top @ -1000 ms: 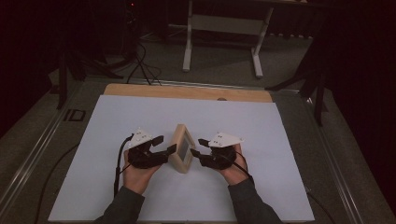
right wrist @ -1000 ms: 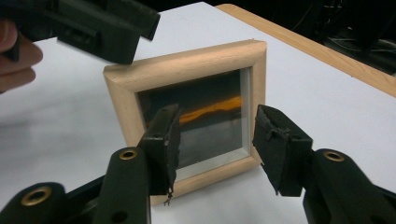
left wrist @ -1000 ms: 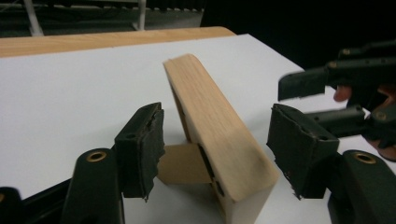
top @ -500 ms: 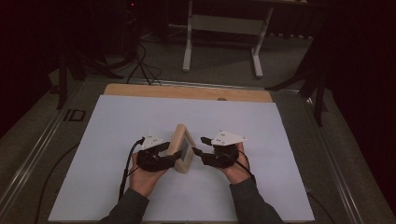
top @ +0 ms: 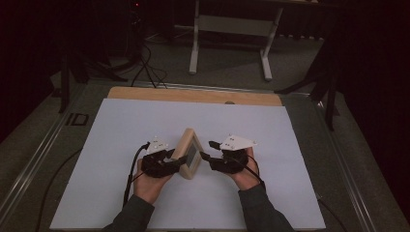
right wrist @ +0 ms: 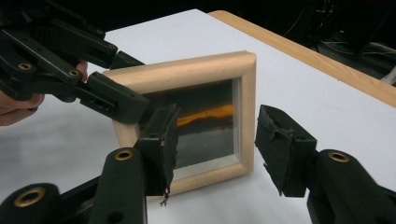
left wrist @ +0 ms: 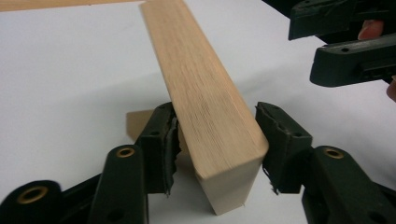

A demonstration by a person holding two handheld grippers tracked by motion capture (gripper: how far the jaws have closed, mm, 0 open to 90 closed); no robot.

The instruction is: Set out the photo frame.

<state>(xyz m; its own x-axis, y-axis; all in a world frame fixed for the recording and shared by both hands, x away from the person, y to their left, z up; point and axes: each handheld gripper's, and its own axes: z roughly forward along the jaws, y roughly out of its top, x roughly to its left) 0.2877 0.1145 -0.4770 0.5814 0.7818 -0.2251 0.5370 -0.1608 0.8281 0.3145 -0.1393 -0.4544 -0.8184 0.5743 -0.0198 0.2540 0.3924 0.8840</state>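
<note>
The frame (top: 187,154) stands upright on its lower edge just below the middle of the high view, on the white sheet (top: 121,125) that covers the desk (top: 193,94). Its glass face turns toward the right of the picture and slightly toward the person; its long axis runs from the lower middle up and a little left, away from the person.

The left gripper (top: 175,159) comes in from the lower left, palm up under it, forearm slanting up from the bottom edge. In the left gripper view its fingers (left wrist: 161,140) straddle the frame's near edge (left wrist: 219,140); they have just been closing, the left pad touching the wood and the right one at or just off it, so a firm hold cannot be told.

The right gripper (top: 205,155) reaches in from the lower right, level, pointing at the glass. Its fingers (right wrist: 280,144) stand apart with nothing between them, just short of the frame (right wrist: 247,107).
</note>
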